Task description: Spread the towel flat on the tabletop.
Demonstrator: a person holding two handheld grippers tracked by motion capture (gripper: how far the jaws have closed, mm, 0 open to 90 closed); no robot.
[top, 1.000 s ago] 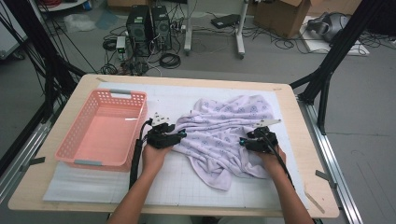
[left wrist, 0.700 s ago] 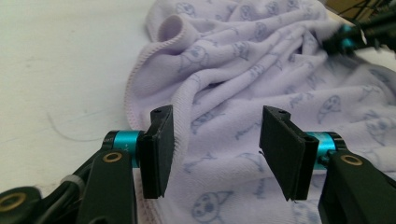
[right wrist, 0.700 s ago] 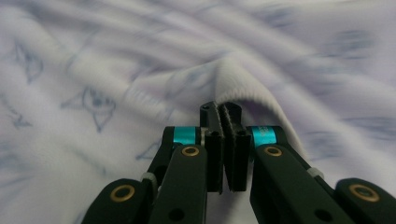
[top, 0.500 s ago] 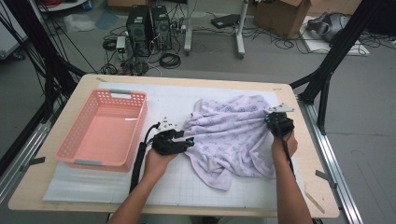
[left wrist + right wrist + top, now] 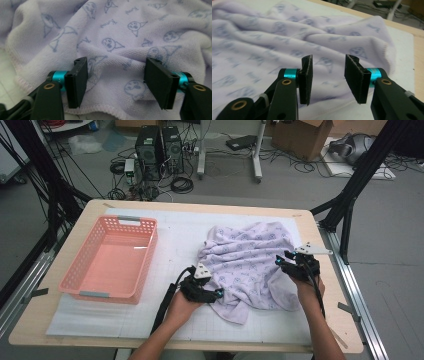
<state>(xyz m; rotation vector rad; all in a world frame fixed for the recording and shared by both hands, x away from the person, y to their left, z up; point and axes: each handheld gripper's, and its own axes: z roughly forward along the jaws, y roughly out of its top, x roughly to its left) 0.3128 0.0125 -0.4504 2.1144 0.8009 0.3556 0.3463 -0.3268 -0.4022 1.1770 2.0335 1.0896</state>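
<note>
The table [image 5: 60,330] is big and made of light wood; a white mat [image 5: 175,235] covers most of its top. On the left side of the mat sits a pink basket [image 5: 80,270] with holes in its walls; nothing lies in it that I can see.

On the right side of the mat lies a purple towel [image 5: 250,265]; it is crumpled, with folds and bumps, and it has little blue cartoon faces printed on it; it is well apart from the basket.

The left gripper [image 5: 216,294] is at the near left edge of the towel, held in the person's left hand [image 5: 182,306]; in the left gripper view its two black jaws stand wide apart, and they have just been opening; a fold of towel [image 5: 117,45] and its stitched hem lie between and below them, but the pads do not press on it.

The right gripper [image 5: 279,262] is at the right edge of the towel, held in the person's right hand [image 5: 309,285]; in the right gripper view its jaws stand apart too, and they have just been opening; the towel [image 5: 287,37] lies behind the gap, and nothing is pinched in it.

A black cable [image 5: 162,307] trails from the left gripper along the arm.
</note>
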